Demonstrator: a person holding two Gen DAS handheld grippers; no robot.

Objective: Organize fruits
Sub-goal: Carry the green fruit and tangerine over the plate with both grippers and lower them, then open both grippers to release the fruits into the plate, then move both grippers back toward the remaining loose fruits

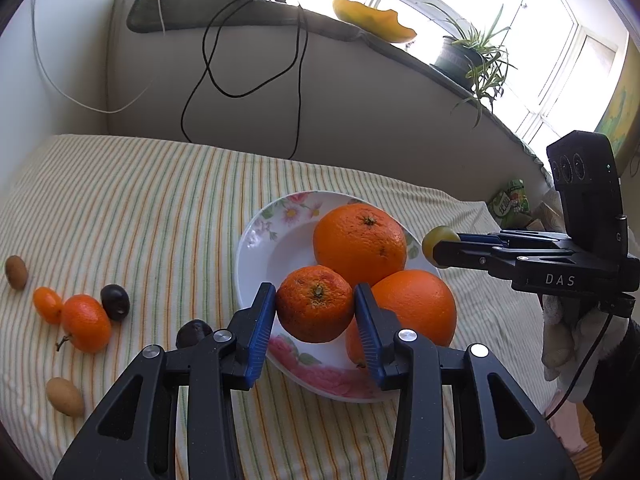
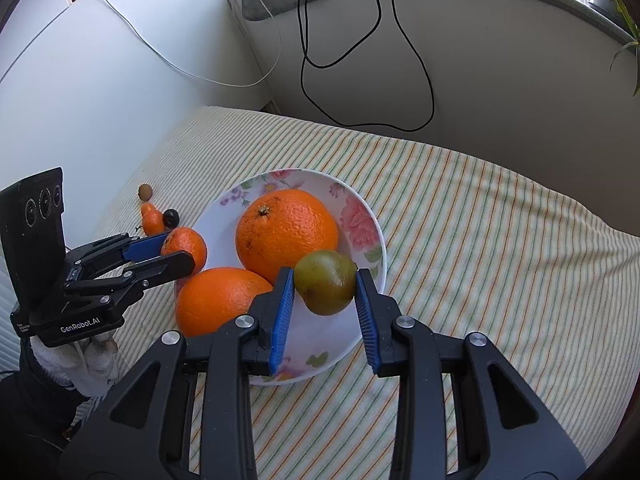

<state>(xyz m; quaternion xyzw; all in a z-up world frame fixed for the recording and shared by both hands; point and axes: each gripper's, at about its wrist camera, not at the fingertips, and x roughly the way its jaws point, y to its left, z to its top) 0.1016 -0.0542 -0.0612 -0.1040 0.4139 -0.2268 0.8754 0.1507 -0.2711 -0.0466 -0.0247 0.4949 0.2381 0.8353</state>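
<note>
Left gripper [image 1: 315, 304] reaches in low from the near edge, roughly level, tips over the near-left rim of the floral plate [image 1: 256, 240]. Its blue-padded fingers [image 1: 262, 332] pinch a mandarin [image 1: 316, 303] from both sides; fruit sits at the plate's near edge, beside the two big oranges. From the right wrist view the same gripper [image 2: 176, 250] comes in from the left, tilted slightly up, held by a hand in a white glove [image 2: 90, 364] w/ dark sleeve. Body reads "GenRobot.AI"; small print beside it too tiny to read.

Right gripper [image 2: 325, 283] enters from the near side, angled down over the plate's [image 2: 372, 216] right half. Its blue fingers [image 2: 282, 312] clamp a greenish-brown round fruit [image 2: 326, 282], held above the plate's inner wall, just right of the large orange [image 2: 286, 234] and near the second orange [image 2: 220, 300]. In the left wrist view this gripper [image 1: 434, 246] comes in horizontally from the right w/ the fruit [image 1: 438, 240] at its tip over the plate's far-right rim; body marked "DAS", gloved hand [image 1: 568, 328] under it.

Loose fruit on the striped cloth [image 1: 140, 200] covering the tabletop, left of the plate: two small orange ones [image 1: 86, 322] [image 1: 47, 304] touching, a dark plum [image 1: 115, 301] just beside them, another dark one [image 1: 194, 332] partly behind the left gripper's finger, two brown oval ones [image 1: 16, 272] [image 1: 64, 396] further out. Green packet [image 1: 512, 202] at far right has print, not legible.
</note>
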